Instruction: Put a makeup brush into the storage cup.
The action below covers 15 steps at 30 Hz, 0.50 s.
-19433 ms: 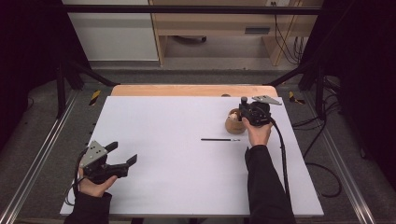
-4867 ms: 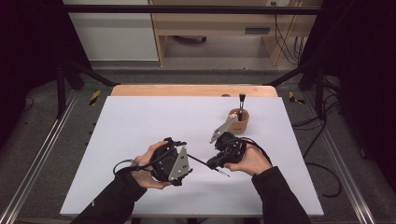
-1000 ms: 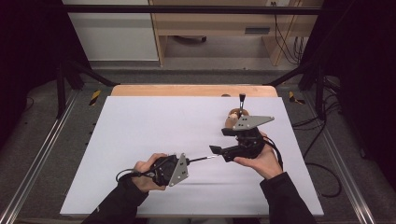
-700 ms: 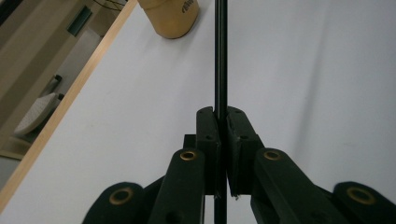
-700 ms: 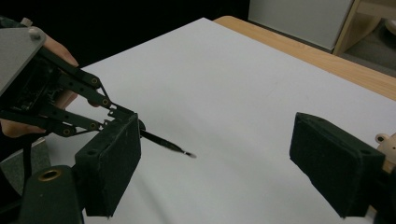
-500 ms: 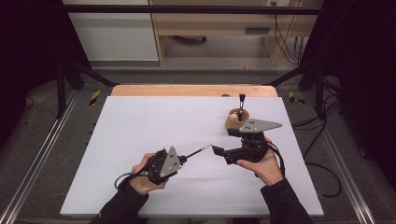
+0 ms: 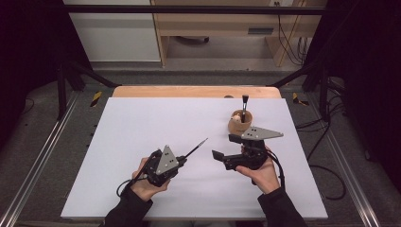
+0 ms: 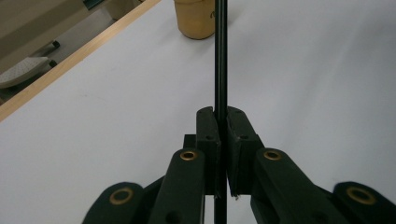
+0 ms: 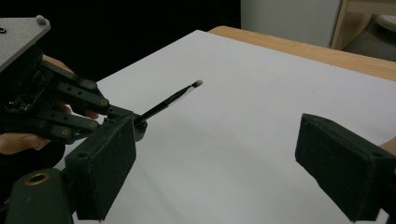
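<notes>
My left gripper [image 7: 181,161] at the near left of the white table is shut on a thin black brush [image 7: 196,149], whose tip points up and to the right. In the left gripper view the brush [image 8: 221,65] runs straight out from between the closed pads [image 8: 208,135]. My right gripper [image 7: 225,147] sits just right of the brush tip. Its jaws have just been opening, and they stand wide with nothing between them. The right gripper view shows its two pads [image 9: 100,172] far apart and the brush [image 9: 170,101] held by the left gripper [image 9: 135,123] beyond them.
A small wooden cup [image 7: 240,124] stands behind the right gripper with another black brush [image 7: 244,103] upright in it. In the left gripper view the cup [image 8: 195,18] lies ahead. The table's wooden far edge [image 7: 189,91] runs across the back.
The right jaws have opened wider and come off the brush tip. The left gripper has swung the brush so its tip points further up the table, away from the right gripper.
</notes>
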Tool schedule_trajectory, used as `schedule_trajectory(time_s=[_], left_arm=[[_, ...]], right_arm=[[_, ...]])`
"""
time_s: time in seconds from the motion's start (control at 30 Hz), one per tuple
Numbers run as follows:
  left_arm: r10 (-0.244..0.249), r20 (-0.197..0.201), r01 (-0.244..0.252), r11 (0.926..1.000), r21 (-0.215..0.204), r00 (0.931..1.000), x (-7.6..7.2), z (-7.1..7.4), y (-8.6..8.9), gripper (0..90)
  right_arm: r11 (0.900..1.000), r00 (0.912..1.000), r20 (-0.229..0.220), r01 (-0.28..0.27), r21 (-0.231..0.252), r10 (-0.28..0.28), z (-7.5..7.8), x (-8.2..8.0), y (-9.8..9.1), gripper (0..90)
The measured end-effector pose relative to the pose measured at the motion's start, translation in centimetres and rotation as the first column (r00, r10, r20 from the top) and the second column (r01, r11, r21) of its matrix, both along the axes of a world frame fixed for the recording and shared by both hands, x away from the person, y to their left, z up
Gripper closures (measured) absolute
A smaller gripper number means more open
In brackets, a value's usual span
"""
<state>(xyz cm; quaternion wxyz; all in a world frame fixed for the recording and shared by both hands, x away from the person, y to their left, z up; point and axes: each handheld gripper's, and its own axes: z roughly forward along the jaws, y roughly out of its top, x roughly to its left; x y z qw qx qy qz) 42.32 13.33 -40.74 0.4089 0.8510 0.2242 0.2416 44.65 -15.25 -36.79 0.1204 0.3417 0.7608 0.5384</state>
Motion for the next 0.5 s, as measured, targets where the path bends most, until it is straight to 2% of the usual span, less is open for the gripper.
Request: schedule_trajectory(time_s=[0.23,0.47,0.5], left_arm=[[0.037,-0.009,-0.037,0.9984,-0.042,0.9993,-0.2,-0.4,0.1,84.2],[0.076,-0.023,-0.078,0.9929,-0.09,0.9969,-0.2,-0.4,0.5,84.3],[0.073,-0.027,-0.076,0.9911,-0.11,0.9969,-0.2,-0.4,0.5,84.2]], right_arm=[[0.9993,0.9998,-0.007,0.018,0.034,-0.017,-0.3,0.1,0.7,13.1],[0.9972,0.9988,-0.012,0.048,0.057,-0.047,-0.5,0.3,1.6,13.1],[0.997,0.9987,-0.01,0.051,0.058,-0.05,-0.5,0.3,1.8,13.1]])
